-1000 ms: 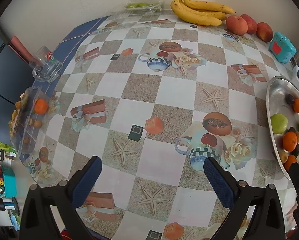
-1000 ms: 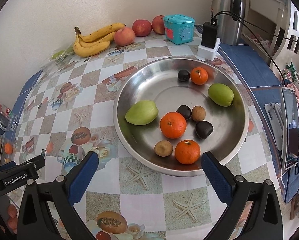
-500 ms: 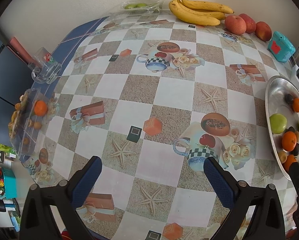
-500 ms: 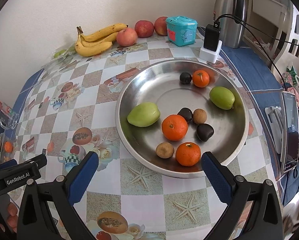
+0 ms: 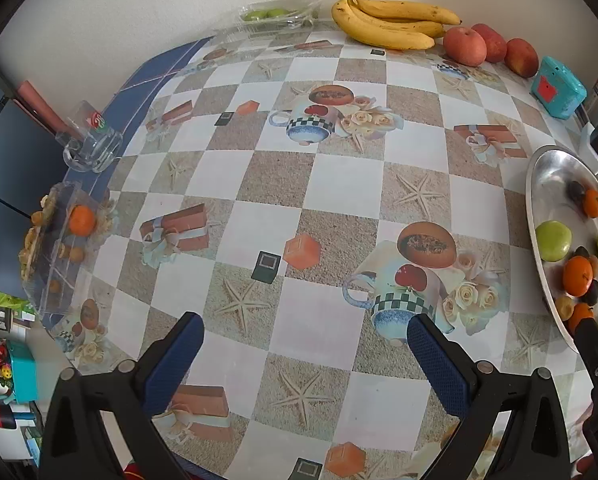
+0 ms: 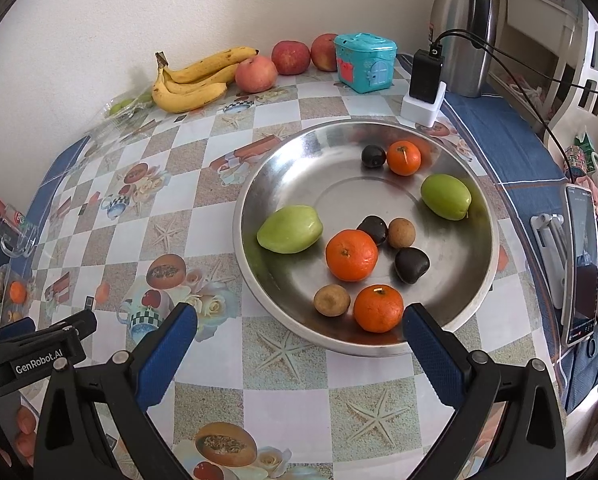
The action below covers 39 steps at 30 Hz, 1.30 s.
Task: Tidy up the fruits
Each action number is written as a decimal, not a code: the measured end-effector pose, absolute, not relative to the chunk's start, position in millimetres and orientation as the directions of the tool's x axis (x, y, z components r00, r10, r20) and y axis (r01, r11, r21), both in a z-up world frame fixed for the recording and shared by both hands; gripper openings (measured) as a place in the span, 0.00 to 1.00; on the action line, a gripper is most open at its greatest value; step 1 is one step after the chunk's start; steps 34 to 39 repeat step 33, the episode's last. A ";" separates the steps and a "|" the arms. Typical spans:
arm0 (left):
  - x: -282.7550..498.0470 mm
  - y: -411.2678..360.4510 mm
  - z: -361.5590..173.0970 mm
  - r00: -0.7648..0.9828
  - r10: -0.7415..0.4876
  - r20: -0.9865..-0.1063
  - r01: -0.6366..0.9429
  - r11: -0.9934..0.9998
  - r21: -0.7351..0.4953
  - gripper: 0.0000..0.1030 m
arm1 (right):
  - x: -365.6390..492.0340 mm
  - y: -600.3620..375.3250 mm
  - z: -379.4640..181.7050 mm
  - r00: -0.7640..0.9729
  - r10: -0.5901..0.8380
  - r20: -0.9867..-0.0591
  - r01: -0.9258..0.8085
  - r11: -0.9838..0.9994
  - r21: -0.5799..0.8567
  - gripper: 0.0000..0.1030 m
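Behind metal dish point(image 6: 255, 184): bananas point(image 6: 191, 80), apples point(image 6: 291, 56), charger point(image 6: 423, 80), maybe thermos point(image 6: 461, 28).

- Plain white wall point(image 6: 99, 20) behind the table's far edge.
- Table point(image 5: 339, 184) under a checked, starfish-printed cloth, evenly daylit.
- Pale furniture point(image 6: 539, 24), perhaps a cabinet, beyond the right corner.

Steel bowl point(image 6: 475, 280) of mixed fruit, right gripper point(image 6: 299, 344) fingers point(image 6: 167, 344) spread, bananas point(image 6: 191, 80) behind
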State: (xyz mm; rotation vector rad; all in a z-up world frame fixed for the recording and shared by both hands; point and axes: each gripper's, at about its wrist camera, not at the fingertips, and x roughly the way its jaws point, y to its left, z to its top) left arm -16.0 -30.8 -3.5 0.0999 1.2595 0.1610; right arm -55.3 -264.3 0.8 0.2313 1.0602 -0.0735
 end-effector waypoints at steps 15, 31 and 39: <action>-18.7 -32.5 0.8 0.310 0.181 -0.933 -0.059 0.984 0.171 1.00 | -55.1 -262.5 0.6 0.487 0.054 -0.872 0.168 0.974 0.153 0.99; -21.5 -34.5 5.3 0.340 0.157 -0.927 -0.038 0.987 0.153 1.00 | -56.1 -262.5 0.3 0.486 0.056 -0.872 0.166 0.974 0.155 0.99; -21.5 -34.8 6.4 0.347 0.158 -0.925 -0.037 0.987 0.155 1.00 | -56.3 -261.9 0.0 0.485 0.056 -0.873 0.166 0.974 0.155 0.99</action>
